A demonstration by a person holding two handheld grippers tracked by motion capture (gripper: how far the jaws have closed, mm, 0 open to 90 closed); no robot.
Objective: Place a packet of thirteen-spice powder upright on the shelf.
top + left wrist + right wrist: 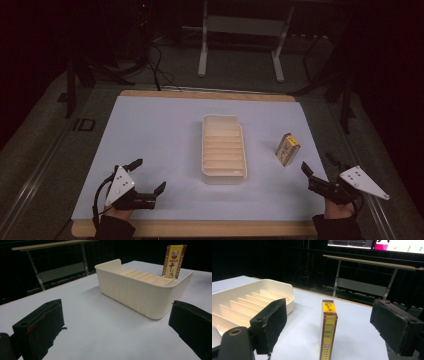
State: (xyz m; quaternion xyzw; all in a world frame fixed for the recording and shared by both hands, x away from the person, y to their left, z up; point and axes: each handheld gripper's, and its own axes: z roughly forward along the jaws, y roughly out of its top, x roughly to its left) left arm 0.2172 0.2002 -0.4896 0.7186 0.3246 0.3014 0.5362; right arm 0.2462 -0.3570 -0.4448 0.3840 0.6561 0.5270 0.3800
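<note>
A cream slotted tray (223, 150) sits in the middle of the white mat, its slots empty. A small brown and yellow box (287, 148) stands upright to the tray's right. My left gripper (149, 176) rests open at the front left of the mat, jaws wide and empty; its view looks at the tray (140, 291) with the box (174, 261) behind it. My right gripper (319, 165) is open at the front right. In its view the box (328, 328) stands just ahead, between the wide jaws and untouched, the tray (242, 305) at its left.
The mat lies on a wooden-edged table (200, 229). A metal-legged bench (240, 30) stands behind the table in the dark. Cables (157, 70) trail on the floor at the back left. Screens (374, 243) glow beyond.
</note>
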